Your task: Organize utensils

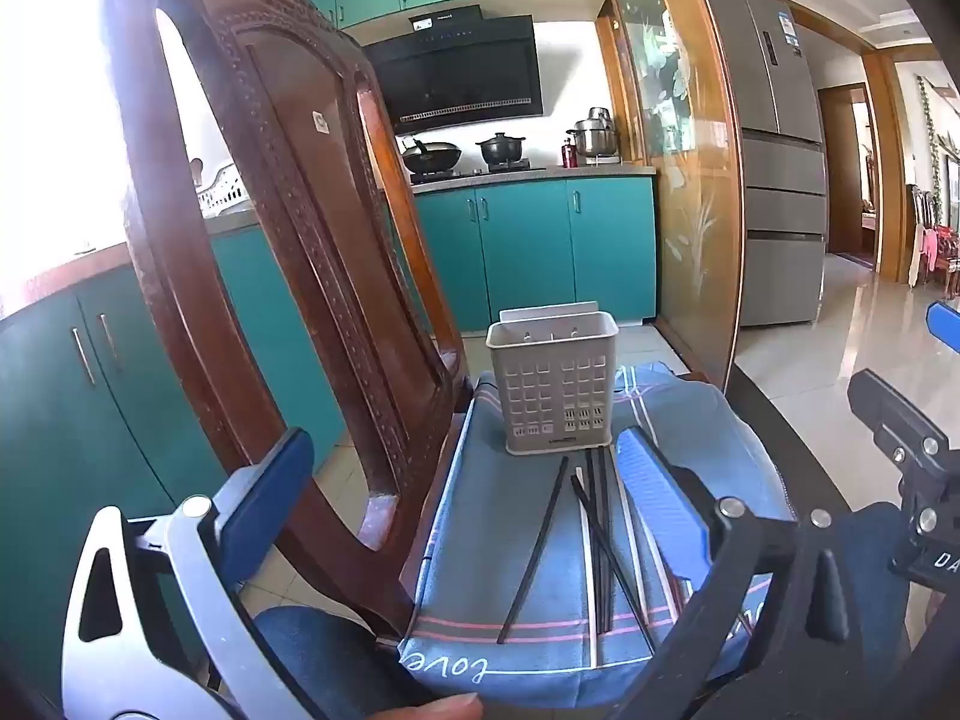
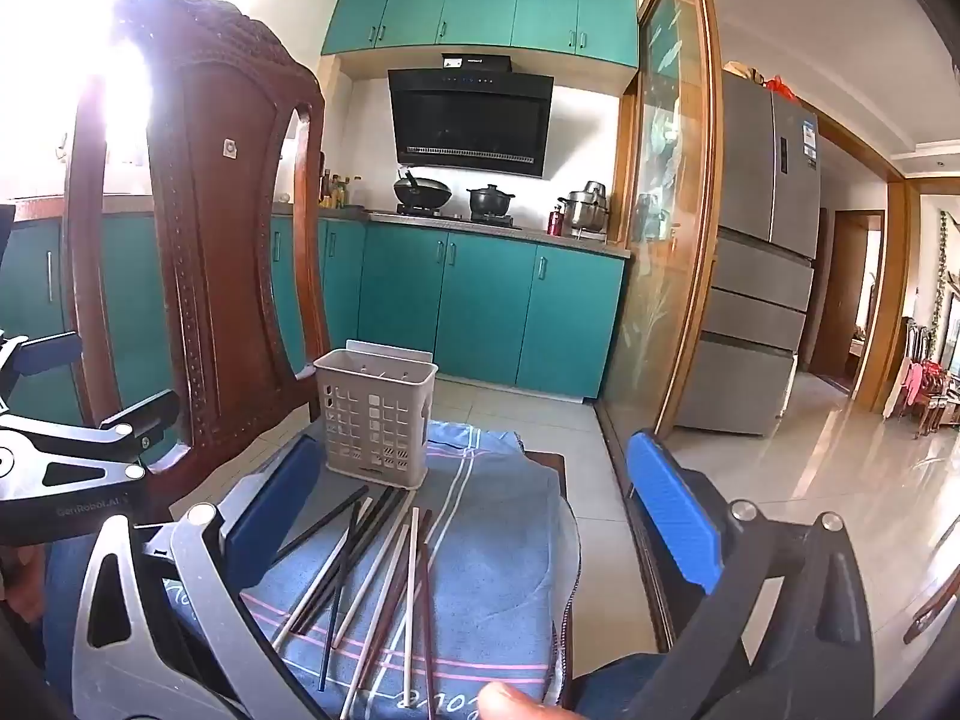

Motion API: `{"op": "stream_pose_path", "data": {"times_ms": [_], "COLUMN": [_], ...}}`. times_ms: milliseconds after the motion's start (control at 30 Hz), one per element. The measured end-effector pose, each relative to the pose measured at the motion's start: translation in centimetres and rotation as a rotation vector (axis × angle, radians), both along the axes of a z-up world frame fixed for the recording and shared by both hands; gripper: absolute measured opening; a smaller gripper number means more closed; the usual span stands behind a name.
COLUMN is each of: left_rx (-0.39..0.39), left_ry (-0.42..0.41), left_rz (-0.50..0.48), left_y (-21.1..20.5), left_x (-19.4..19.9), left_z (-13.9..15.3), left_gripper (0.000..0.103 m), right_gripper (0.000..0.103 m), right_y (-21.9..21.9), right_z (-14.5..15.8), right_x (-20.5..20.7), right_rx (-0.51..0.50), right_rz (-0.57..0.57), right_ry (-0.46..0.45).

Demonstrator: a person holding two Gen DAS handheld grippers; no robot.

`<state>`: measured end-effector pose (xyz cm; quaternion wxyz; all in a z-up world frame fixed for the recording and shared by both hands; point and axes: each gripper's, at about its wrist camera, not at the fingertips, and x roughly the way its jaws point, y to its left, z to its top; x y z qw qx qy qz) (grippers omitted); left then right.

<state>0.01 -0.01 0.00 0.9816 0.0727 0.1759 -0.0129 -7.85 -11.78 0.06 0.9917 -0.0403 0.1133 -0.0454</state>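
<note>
A: Entry. Both tools were spread wide and held nothing. The left tool (image 1: 462, 504) hovered over the near-left part of the blue cloth (image 1: 516, 546); the right tool (image 2: 474, 516) hung over the near-right part.

B: Where were the utensils?

A: Chopsticks (image 2: 372, 576), black, white and a dark reddish pair, lay loose in a fan on the cloth, tips pointing toward the far edge. The nearest tips lay just beside the base of the utensil holder (image 2: 375, 414), a beige perforated caddy that stood upright at the far edge of the cloth.

B: Why that layout?

A: Judgement: sticks lying roughly along the tools' line of approach let the fingers close across a shaft. The caddy's open top faced up, so a stick could drop in end first.

B: What carried the cloth?

A: Could not tell for certain; it looked like a seat beside the carved wooden chair back (image 1: 288, 252). Nothing was in the caddy as far as the grid showed.

B: Risk?

A: Overlapping sticks might come up together.
</note>
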Motion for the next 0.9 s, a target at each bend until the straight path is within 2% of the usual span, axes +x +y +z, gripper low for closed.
{"op": "stream_pose_path", "data": {"times_ms": [600,900], "left_rx": [0.006,0.010], "left_ry": [0.008,0.008], "left_rz": [-0.005,-0.005], "left_y": [0.3,-0.2], "left_x": [-0.1,0.2], "left_z": [-0.1,-1.1], "left_gripper": [0.100,0.100], "right_gripper": [0.100,0.100], "right_y": [-0.2,-0.7], "right_z": [-0.1,0.1], "right_x": [0.0,-0.4], "right_rx": [0.014,0.016], "right_rz": [0.002,0.006], "right_ry": [0.004,-0.001]}}
